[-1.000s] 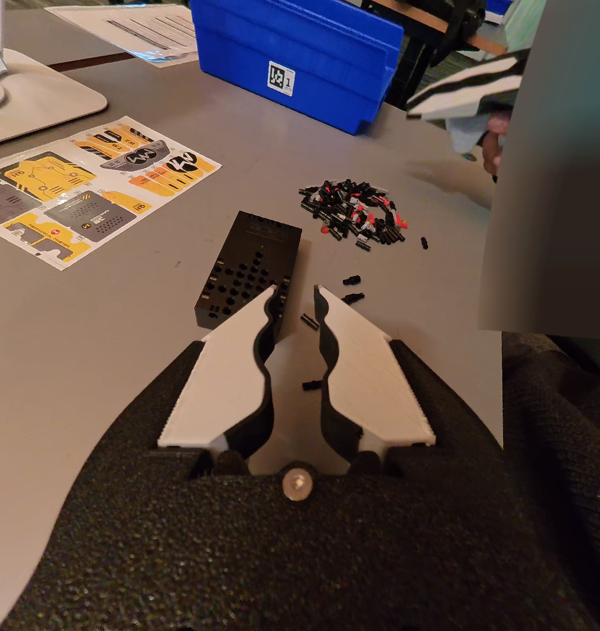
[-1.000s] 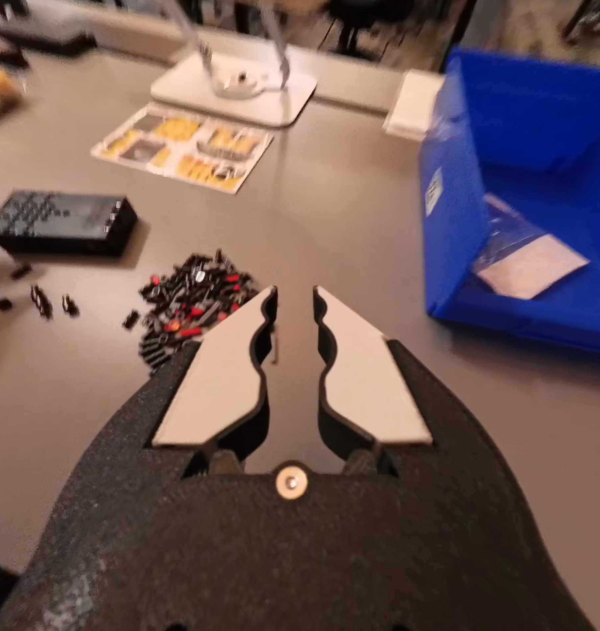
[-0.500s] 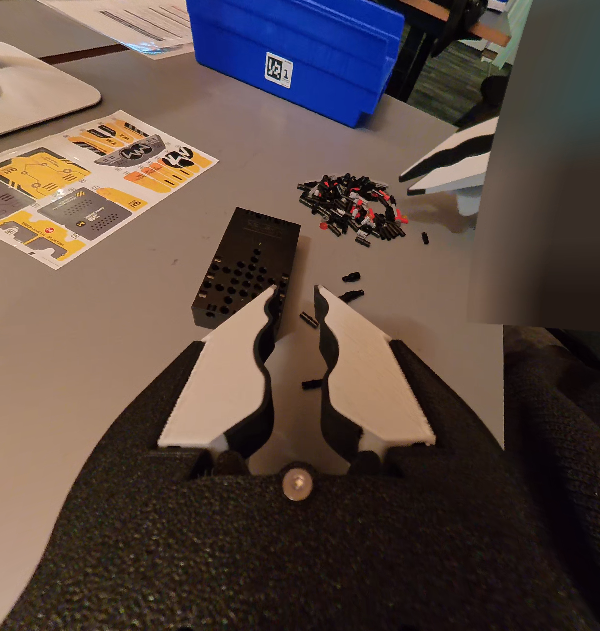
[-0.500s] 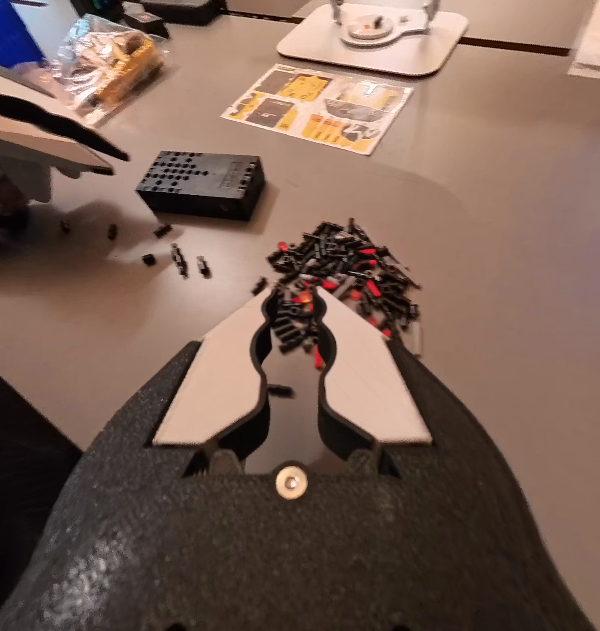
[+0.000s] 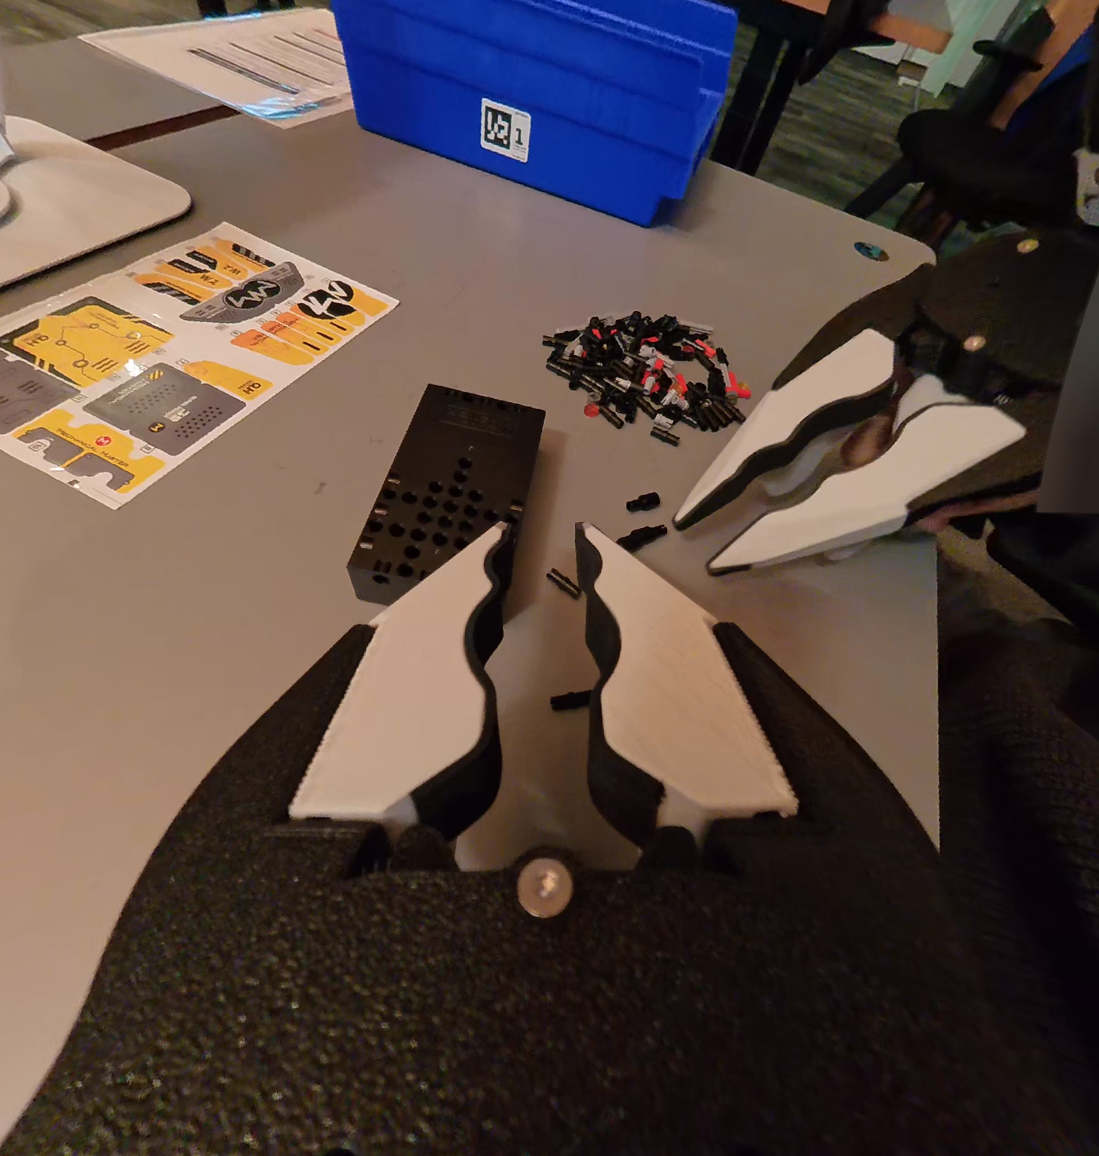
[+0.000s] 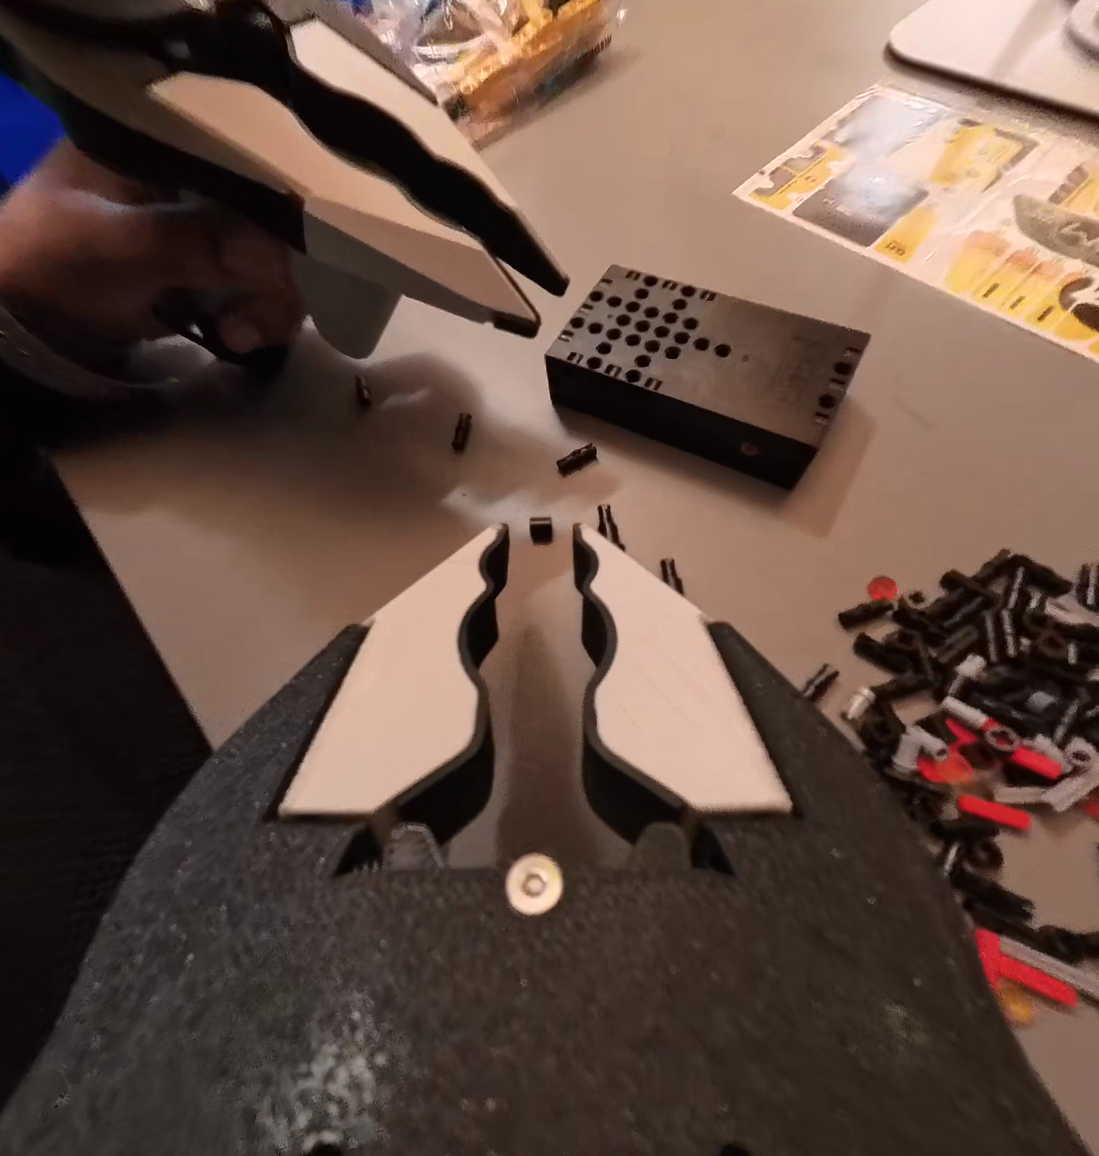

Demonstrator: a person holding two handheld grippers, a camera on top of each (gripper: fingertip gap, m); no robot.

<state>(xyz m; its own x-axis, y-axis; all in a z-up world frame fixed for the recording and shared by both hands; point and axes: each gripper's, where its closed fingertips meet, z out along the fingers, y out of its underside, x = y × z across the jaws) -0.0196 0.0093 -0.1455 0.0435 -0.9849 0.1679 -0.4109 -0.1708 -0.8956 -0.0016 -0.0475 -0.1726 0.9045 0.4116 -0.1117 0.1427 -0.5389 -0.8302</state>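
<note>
My left gripper (image 5: 542, 532) is open and empty, hovering just right of a black block with many holes (image 5: 453, 494). Loose black pins lie around its tips, one ahead (image 5: 562, 582) and one between the fingers (image 5: 568, 700). My right gripper (image 6: 540, 544) is open and low over the table, with a small black pin (image 6: 540, 530) right between its tips. It also shows in the left wrist view (image 5: 697, 546), beside two loose pins (image 5: 643, 500). The block (image 6: 709, 369) lies beyond it. A pile of black, red and grey pins (image 6: 1003, 719) lies to its right.
A blue bin (image 5: 534, 94) stands at the back of the grey table (image 5: 159, 625). A yellow sticker sheet (image 5: 159, 356) and a white stand base (image 5: 65, 200) lie to the left. A plastic bag of yellow parts (image 6: 521, 50) lies farther off. The table edge (image 5: 938, 688) is close by. There is about 7 cm between the tips of the two grippers. The left tips stand about 6 cm off the block (image 6: 709, 369). The left camera catches it too, in the left wrist view (image 5: 488, 471).
My right gripper has swung from facing the blue bin, across the pin pile, down to the loose pins beside the block. My left gripper has hardly moved.
</note>
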